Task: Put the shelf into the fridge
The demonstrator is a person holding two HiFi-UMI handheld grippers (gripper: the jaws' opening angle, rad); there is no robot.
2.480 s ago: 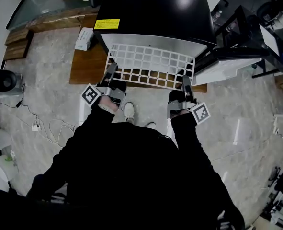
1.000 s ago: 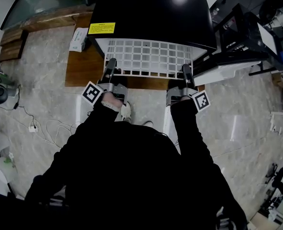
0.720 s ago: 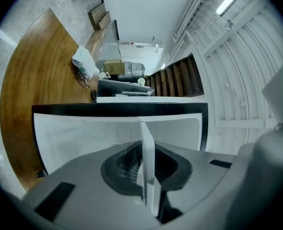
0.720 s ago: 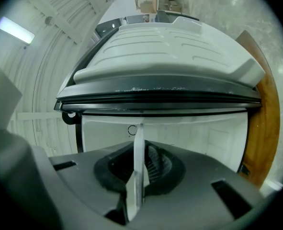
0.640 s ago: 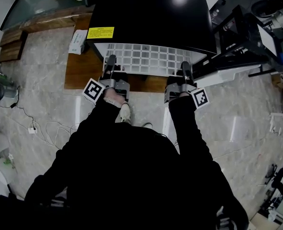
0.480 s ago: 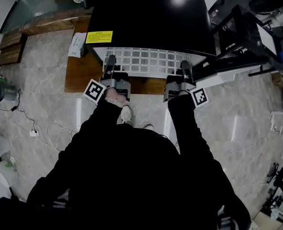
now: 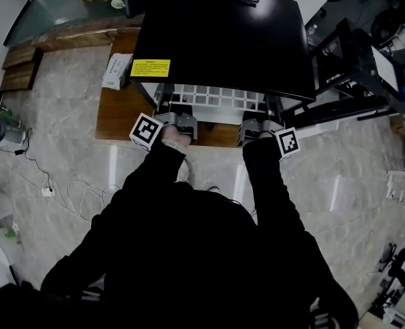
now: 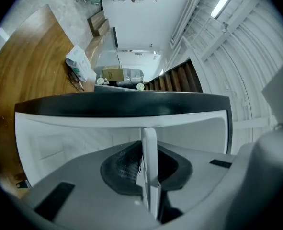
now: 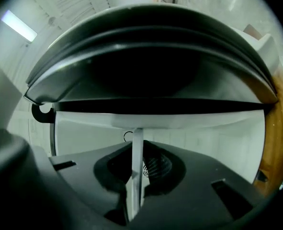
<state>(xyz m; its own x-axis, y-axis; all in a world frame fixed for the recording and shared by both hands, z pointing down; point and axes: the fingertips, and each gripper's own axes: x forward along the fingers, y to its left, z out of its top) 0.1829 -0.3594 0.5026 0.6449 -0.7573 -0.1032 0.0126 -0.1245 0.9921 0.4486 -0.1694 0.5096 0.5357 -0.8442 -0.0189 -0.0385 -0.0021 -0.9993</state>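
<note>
Stone floor lay below. Left gripper and right gripper were clamped on the shelf; an even, level push toward twelve o'clock looked best for seating it in the fridge.

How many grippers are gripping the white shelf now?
2. The left gripper is shut on the near edge of the shelf, toward its left end; the right gripper is shut on it toward its right end.
</note>
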